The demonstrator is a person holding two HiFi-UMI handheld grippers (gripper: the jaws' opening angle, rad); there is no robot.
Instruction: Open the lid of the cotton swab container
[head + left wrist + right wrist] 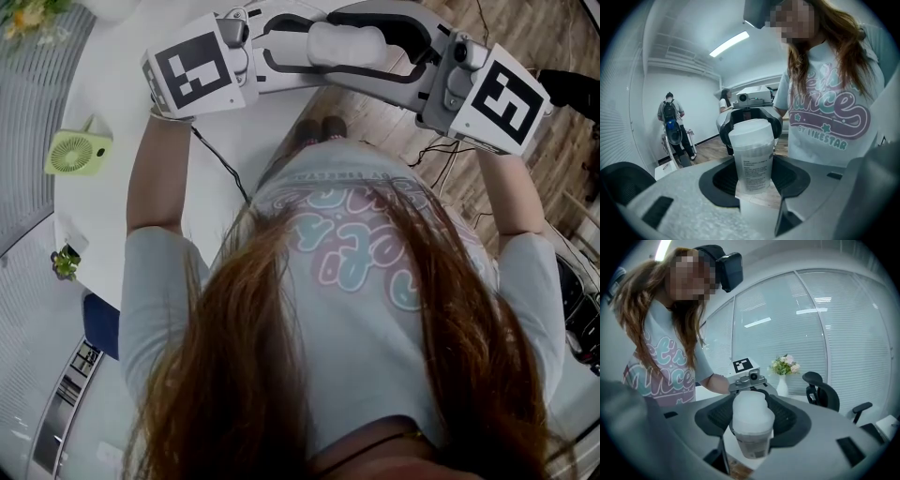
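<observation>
White desk (112, 206) runs down the left of the head view, carrying a small green fan (80, 153) and a little plant (64, 263), with wooden floor (534, 37) beyond its edge. Long hair (281, 375) fills the lower half, and the marker cubes (192, 70) cover both hands. Both forearms (155, 178) are raised with elbows bent, so the claws point at each other at chest height, off the desk. Between them, lying crosswise in the air, is the cotton swab container (345, 42). The left claw (752, 178) is clenched on its labelled body, pads against both sides. The right claw (751, 423) is clenched on the opposite end, where the left gripper view shows dark pads flanking the lid (749, 129), which sits closed. Only the left gripper view shows a person with a backpack (669, 112) in the background; only the right gripper view shows a vase of flowers (784, 369), an office chair (820, 392) and blinds (853, 333).
</observation>
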